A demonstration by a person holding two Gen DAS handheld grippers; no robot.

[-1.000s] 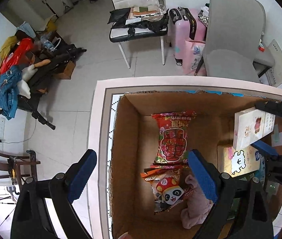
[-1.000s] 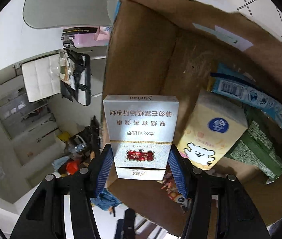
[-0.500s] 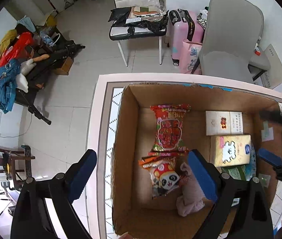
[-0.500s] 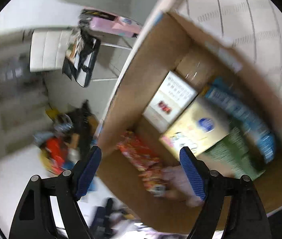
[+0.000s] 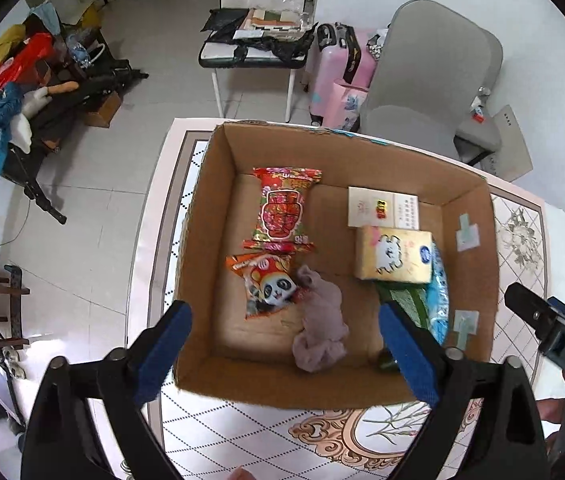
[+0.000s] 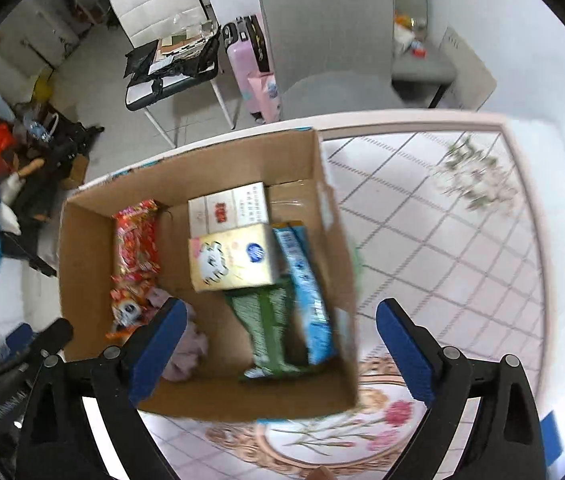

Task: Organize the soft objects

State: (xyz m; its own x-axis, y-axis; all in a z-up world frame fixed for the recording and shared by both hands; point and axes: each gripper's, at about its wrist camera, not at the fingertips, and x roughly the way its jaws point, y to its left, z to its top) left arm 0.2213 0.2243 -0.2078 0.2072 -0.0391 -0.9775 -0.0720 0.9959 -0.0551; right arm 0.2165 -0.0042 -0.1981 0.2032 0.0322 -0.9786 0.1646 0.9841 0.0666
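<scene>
Open brown cardboard box standing on the patterned white tiled worktop, viewed from above by both wrist cameras.

Along the box's left side, a red foil snack packet lying flat toward the far wall, with an orange snack bag printed with a panda face just below it, edges touching. Immediately right of the panda bag, a crumpled mauve soft cloth resting on the box floor near the front wall.

Toward the right half, a flat white carton with a red and gold emblem lying at the back, and a cream tissue pack with a white cartoon animal just in front of it. Under and right of the tissue pack, a green packet and a light blue packet propped against the right wall.

Left gripper held over the box's front edge, blue-padded fingers spread wide after just opening further, gripping nothing. Right gripper likewise released, fingers having just been opening, straddling the box's right wall, nothing between the pads. Right-wrist view slightly blurred.
</scene>
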